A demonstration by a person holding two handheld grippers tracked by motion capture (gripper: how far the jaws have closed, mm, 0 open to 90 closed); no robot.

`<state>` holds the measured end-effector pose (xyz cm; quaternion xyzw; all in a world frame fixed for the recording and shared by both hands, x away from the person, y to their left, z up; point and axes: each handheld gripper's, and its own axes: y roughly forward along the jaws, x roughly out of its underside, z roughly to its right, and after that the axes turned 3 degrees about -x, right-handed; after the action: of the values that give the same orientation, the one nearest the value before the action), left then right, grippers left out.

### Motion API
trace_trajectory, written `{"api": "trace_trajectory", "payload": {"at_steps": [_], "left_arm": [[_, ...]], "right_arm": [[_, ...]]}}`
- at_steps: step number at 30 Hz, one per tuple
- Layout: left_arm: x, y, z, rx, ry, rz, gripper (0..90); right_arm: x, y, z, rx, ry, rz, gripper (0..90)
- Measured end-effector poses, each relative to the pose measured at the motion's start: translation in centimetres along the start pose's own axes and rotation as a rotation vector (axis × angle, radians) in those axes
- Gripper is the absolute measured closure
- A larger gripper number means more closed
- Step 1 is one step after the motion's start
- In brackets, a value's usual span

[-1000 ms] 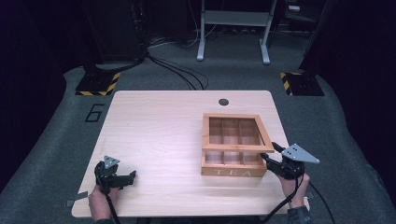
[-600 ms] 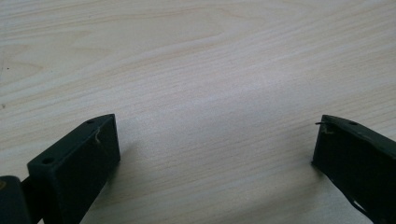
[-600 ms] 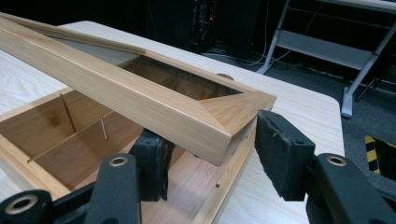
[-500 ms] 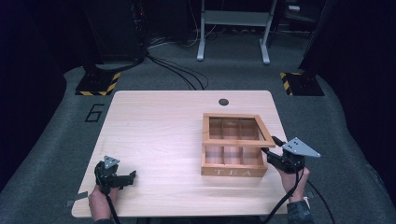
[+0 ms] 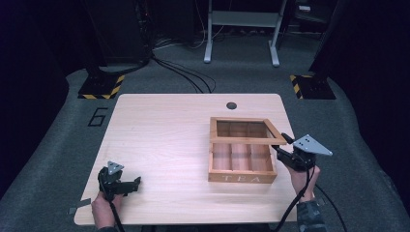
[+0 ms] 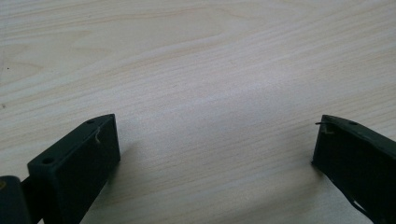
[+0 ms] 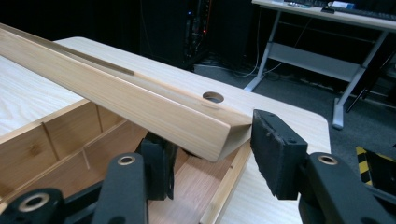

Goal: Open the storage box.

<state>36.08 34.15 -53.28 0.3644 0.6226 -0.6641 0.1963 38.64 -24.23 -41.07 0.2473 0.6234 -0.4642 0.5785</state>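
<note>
Between my right gripper's [image 7: 210, 154] jaws sits the tea box's [image 5: 241, 178] lid [image 7: 140, 112], gripped, lifting open; next, swing it back. Left gripper [image 6: 215, 154] idles agape.

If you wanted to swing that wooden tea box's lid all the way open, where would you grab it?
Grip the lid by its raised front rail, near the right corner, coming from the box's right side. That edge is lifted clear of the tea box, and the right gripper already straddles it there, one jaw inside, one outside.
</note>
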Motion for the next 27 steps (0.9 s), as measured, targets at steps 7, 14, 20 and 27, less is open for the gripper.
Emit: {"api": "trace_trajectory", "payload": {"at_steps": [7, 14, 20, 27], "left_arm": [[0.0, 0.0, 0.0, -0.001, 0.001, -0.001, 0.4], [0.0, 0.0, 0.0, -0.001, 0.001, -0.001, 0.4], [0.0, 0.0, 0.0, -0.001, 0.002, -0.001, 0.4], [0.0, 0.0, 0.0, 0.000, 0.000, 0.000, 0.4]], "right_arm": [[-0.5, 0.3, 0.5, 0.000, 0.003, 0.006, 55.0], [-1.4, 0.5, 1.0, -0.006, 0.005, -0.002, 57.2], [-2.3, 0.8, 1.5, -0.010, 0.016, -0.020, 57.9], [-3.6, 1.2, 2.1, -0.022, 0.026, -0.046, 58.5]]}}
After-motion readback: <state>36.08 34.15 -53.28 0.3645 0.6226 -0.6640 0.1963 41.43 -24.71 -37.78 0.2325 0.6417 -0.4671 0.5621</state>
